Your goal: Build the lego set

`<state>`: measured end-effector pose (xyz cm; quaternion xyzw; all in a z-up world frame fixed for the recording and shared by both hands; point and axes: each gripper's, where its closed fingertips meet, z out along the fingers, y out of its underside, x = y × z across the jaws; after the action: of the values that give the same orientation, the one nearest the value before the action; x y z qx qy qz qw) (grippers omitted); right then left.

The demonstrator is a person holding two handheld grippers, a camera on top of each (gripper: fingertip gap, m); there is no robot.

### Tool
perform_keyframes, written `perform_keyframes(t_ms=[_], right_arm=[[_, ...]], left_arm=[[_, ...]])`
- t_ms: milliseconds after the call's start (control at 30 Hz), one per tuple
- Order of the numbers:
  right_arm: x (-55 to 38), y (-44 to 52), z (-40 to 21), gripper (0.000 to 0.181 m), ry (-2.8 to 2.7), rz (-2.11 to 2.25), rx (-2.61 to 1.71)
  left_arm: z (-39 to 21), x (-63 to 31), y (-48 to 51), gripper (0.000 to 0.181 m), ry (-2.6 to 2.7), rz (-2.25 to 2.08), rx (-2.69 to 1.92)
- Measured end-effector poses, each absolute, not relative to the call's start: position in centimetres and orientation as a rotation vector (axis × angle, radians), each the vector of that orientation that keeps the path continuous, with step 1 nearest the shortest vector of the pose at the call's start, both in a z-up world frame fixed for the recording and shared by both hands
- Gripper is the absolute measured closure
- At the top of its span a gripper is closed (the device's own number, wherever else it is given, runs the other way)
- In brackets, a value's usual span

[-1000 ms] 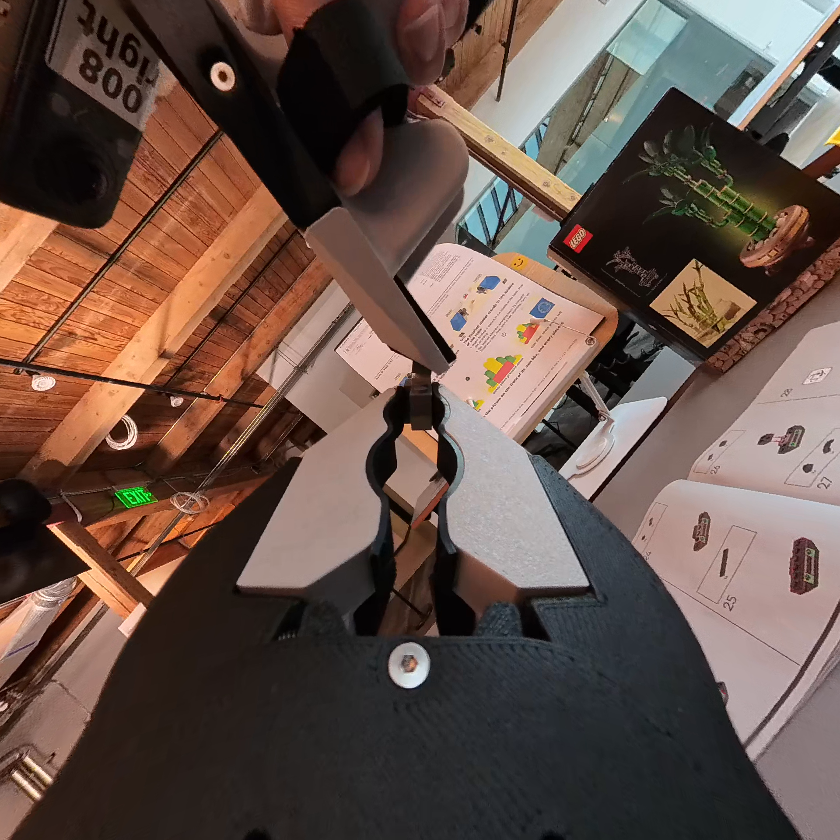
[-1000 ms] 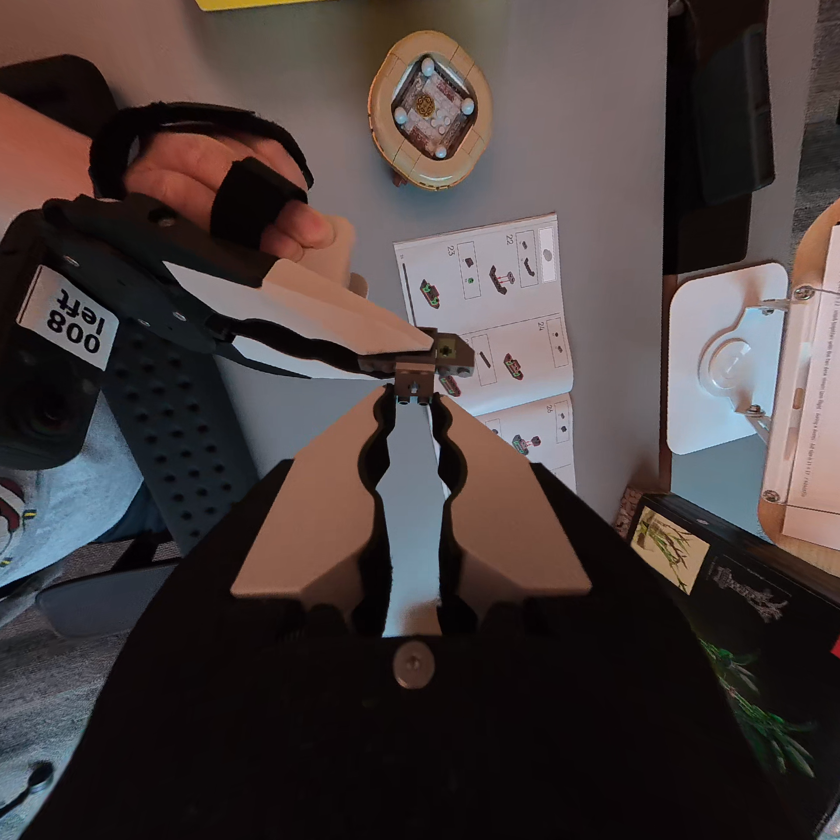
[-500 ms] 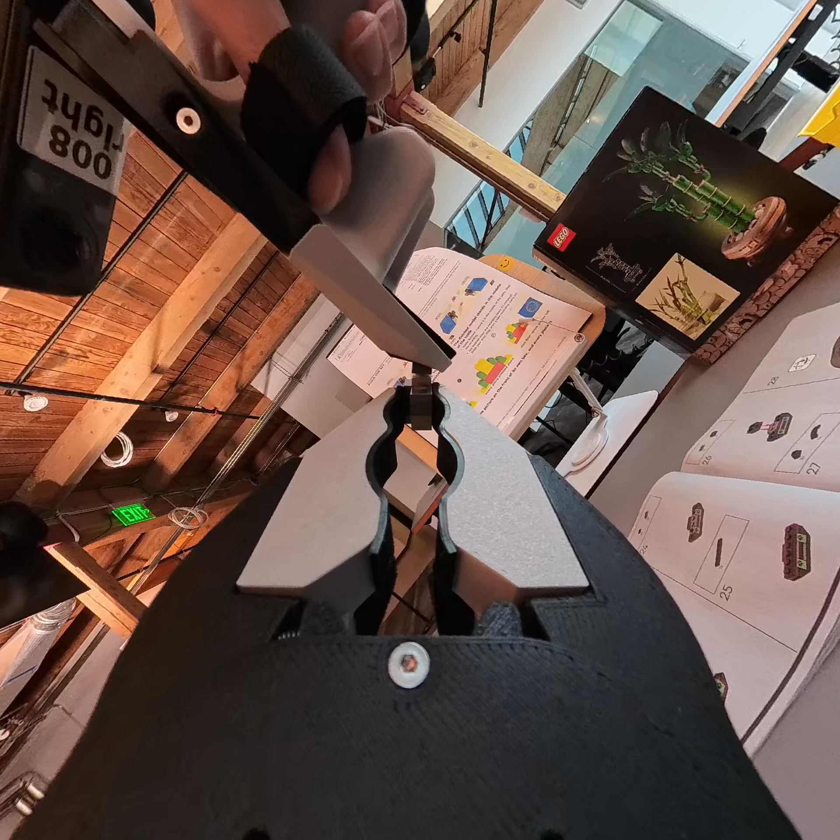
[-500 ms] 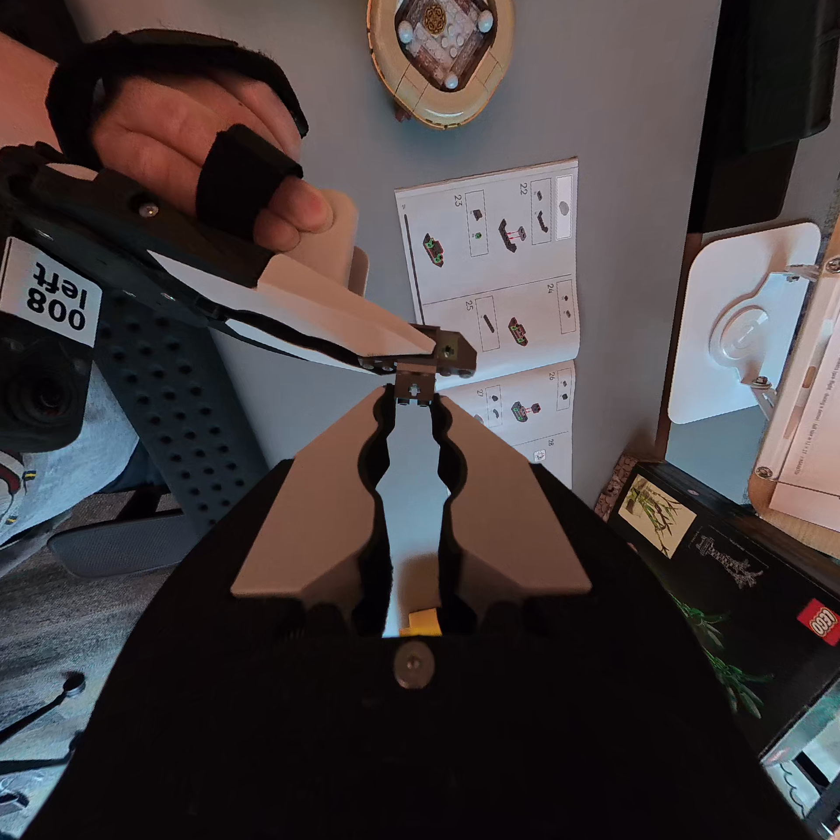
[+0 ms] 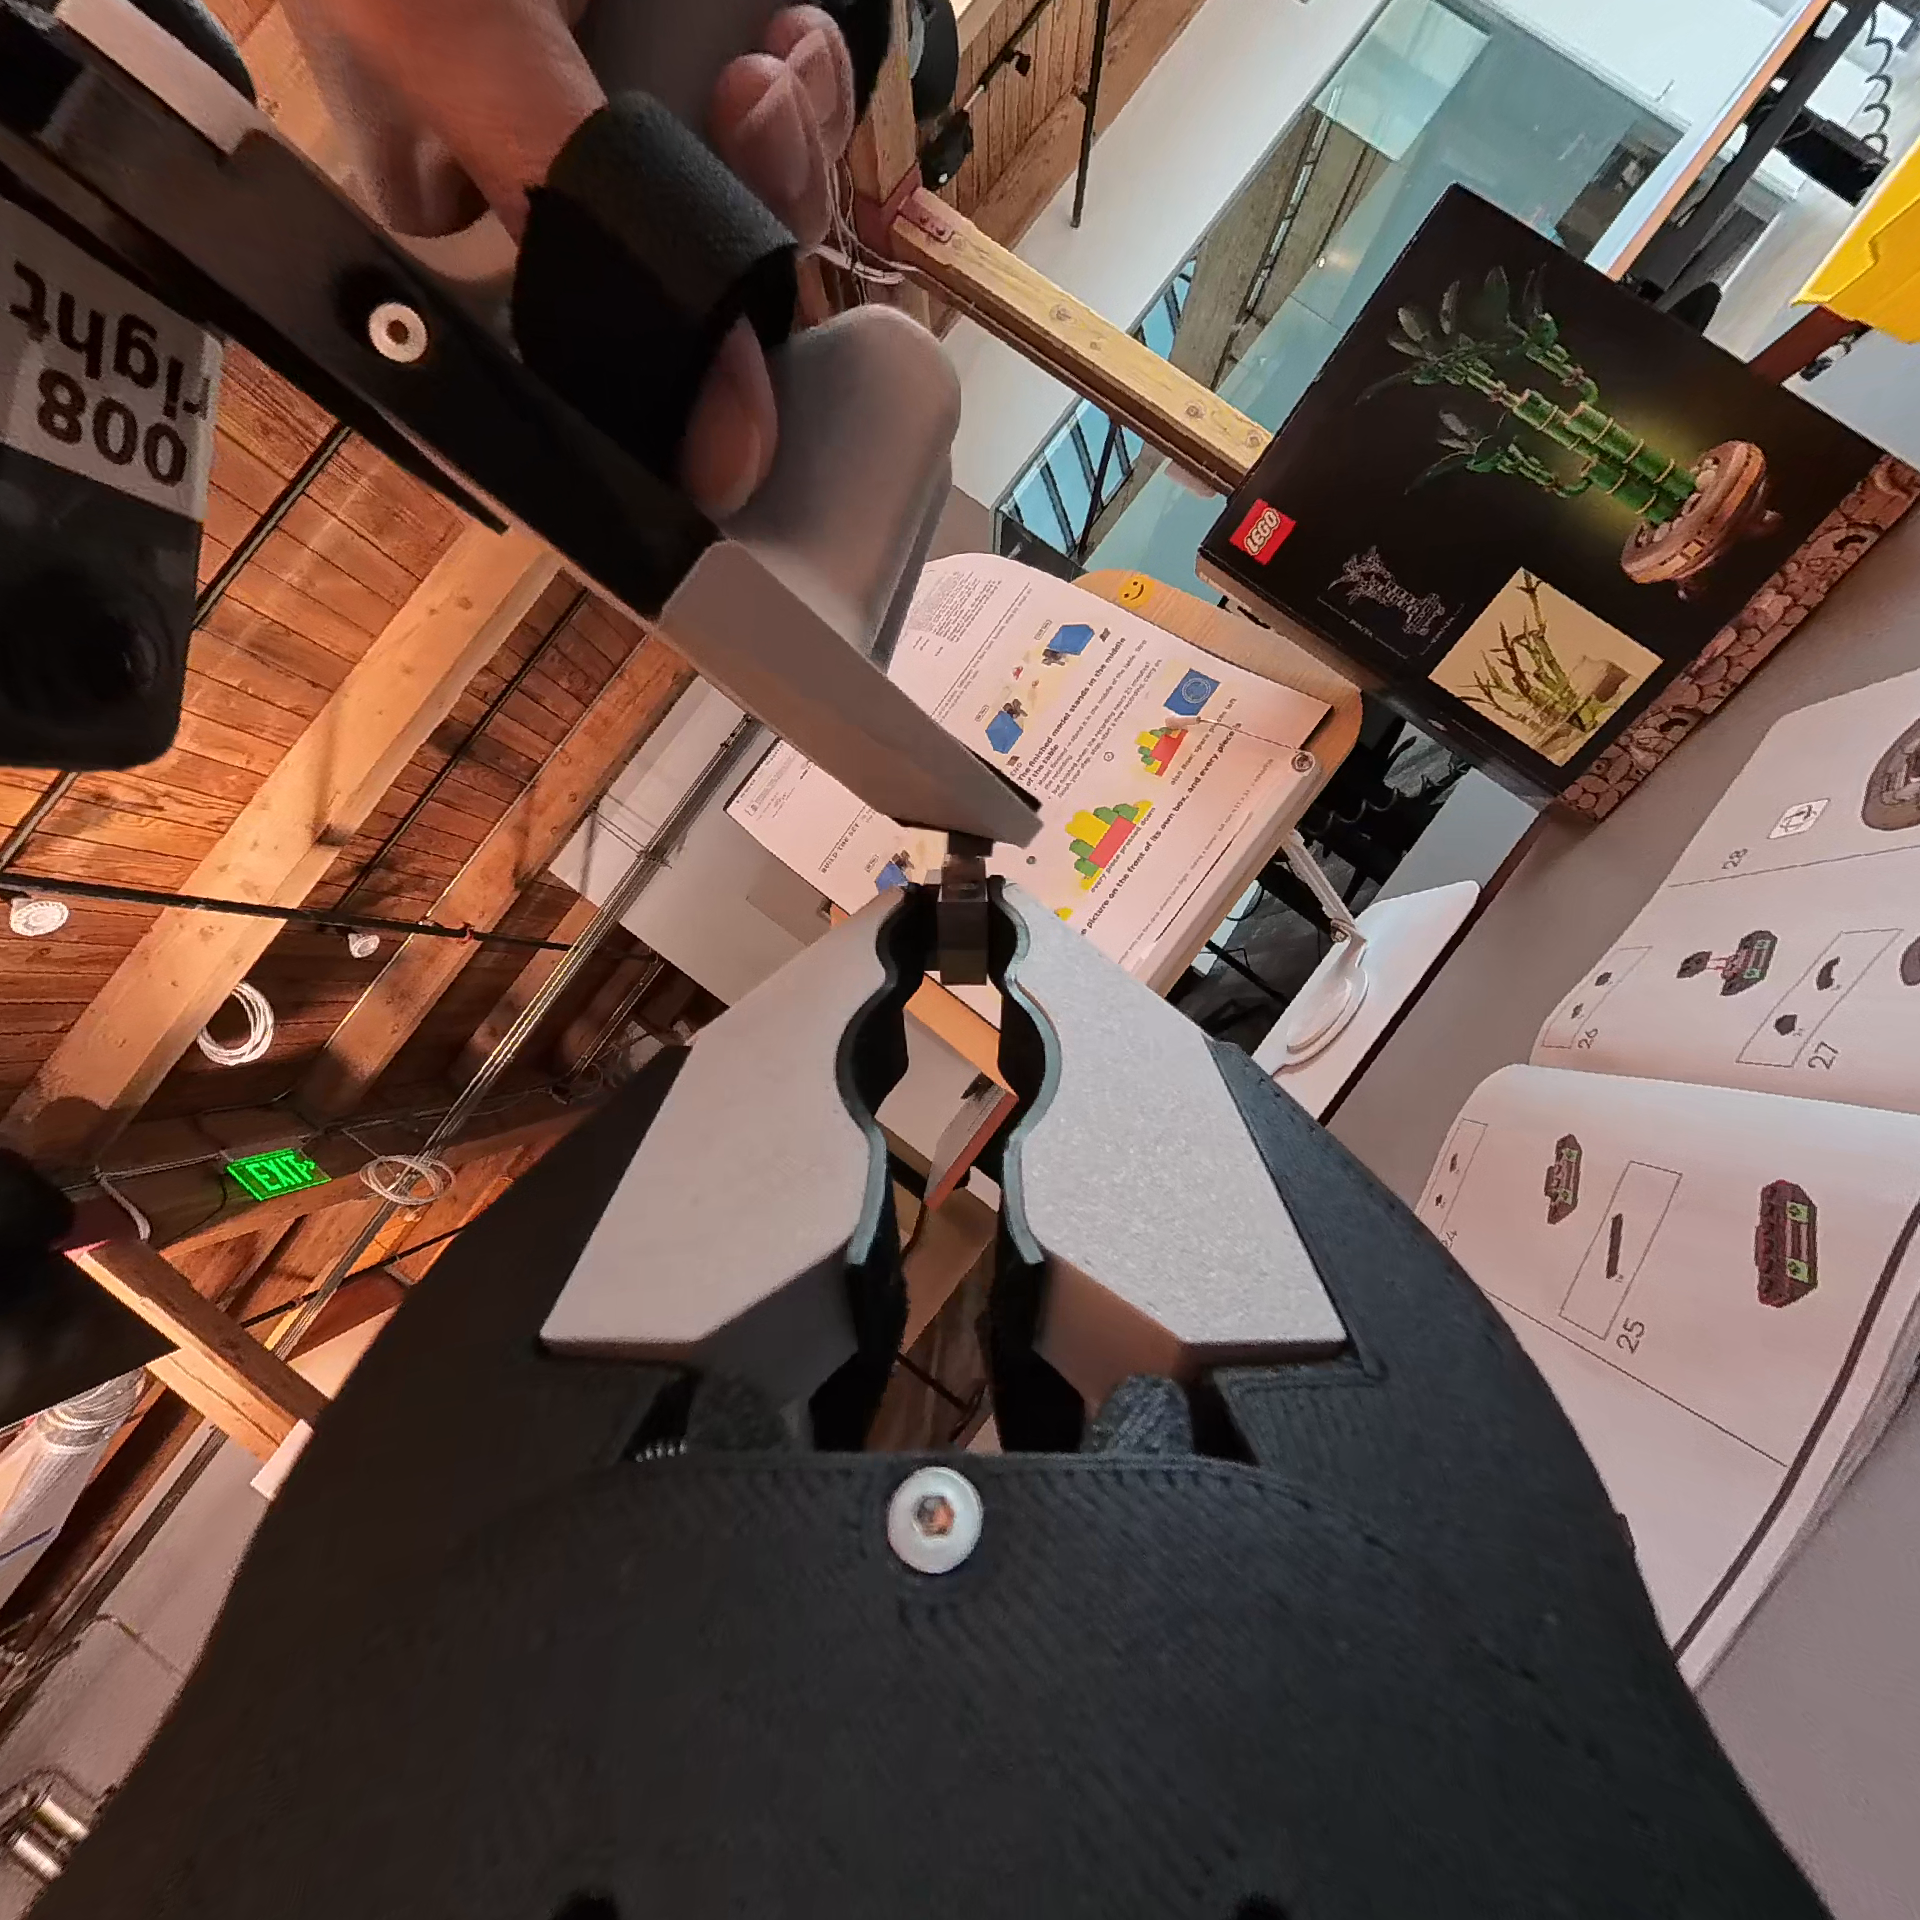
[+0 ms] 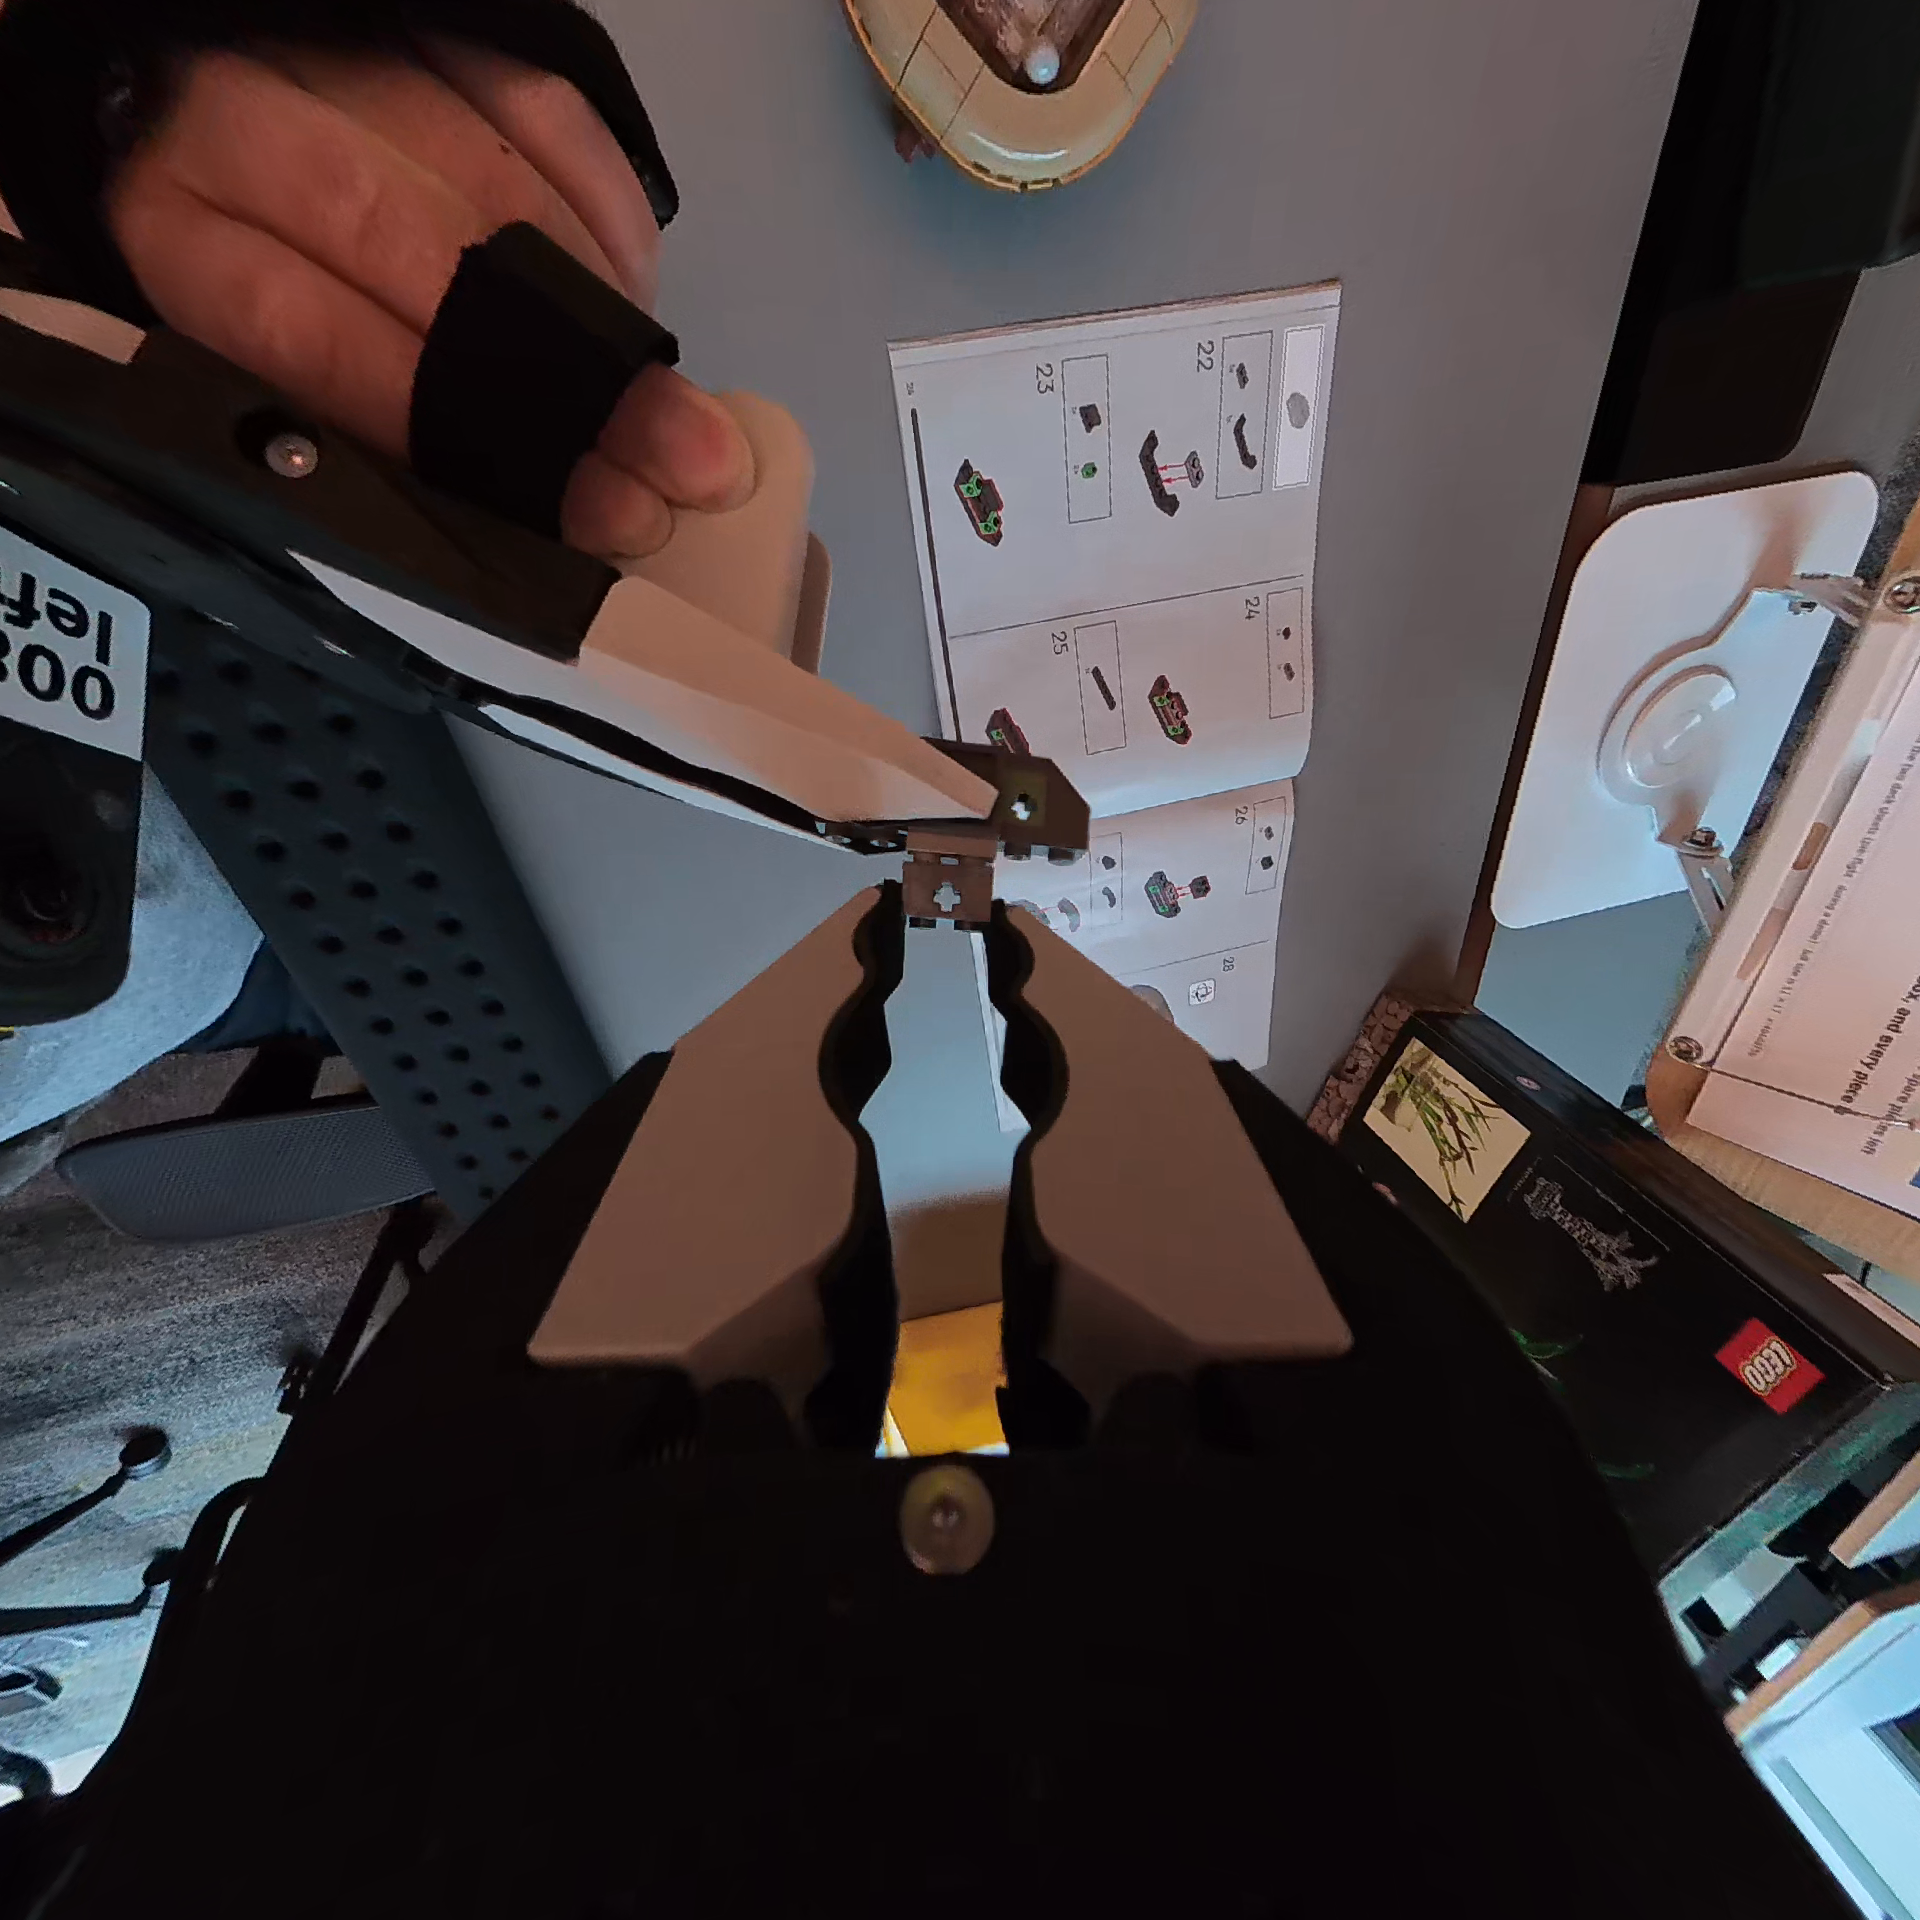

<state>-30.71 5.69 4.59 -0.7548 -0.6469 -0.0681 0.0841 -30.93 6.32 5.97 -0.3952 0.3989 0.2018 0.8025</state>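
Note:
My left gripper (image 5: 961, 914) is shut on a dark brown lego assembly (image 5: 961, 940), held in the air. In the right wrist view the left gripper (image 6: 966, 805) comes in from the left with the assembly (image 6: 1029, 810) at its tip. My right gripper (image 6: 945, 920) is shut on a small brown brick (image 6: 945, 896), which touches the underside of the assembly. In the left wrist view the right gripper (image 5: 982, 826) reaches in from the upper left. The tan round lego base (image 6: 1023, 104) lies on the grey table (image 6: 1455, 208), cut off by the top edge.
An open instruction booklet (image 6: 1122, 561) lies on the table under the grippers and also shows in the left wrist view (image 5: 1714, 1195). The black lego box (image 5: 1538, 488) stands at the table's edge beside a white stand (image 6: 1683, 686) with a printed sheet (image 5: 1091, 727). Left and right tips are no more than a few centimetres apart. The tan round lego base (image 6: 1023, 104) is about equally far from each gripper, around 25 centimeters.
Both grippers stay shut with the brick against the assembly. The right wrist view has shifted, so the base has slid to the top edge and the booklet looks closer.

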Motion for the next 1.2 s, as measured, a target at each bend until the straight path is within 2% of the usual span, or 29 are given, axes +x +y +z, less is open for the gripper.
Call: perform_keyframes(t_ms=[200,733,1200], right_arm=[[-30.7,5.6,4.7,0.168,-1.952,-0.224,-2.267],[-31.7,5.4,5.6,0.168,-1.861,0.195,-2.172],[-31.1,5.6,5.1,0.167,-1.83,0.196,-2.112]], left_arm=[[6.1,-30.9,6.3,0.173,0.854,0.439,-0.84],[7.0,-31.6,6.1,0.173,0.796,0.397,-0.847],[6.5,-31.2,6.1,0.172,0.818,0.433,-0.844]])
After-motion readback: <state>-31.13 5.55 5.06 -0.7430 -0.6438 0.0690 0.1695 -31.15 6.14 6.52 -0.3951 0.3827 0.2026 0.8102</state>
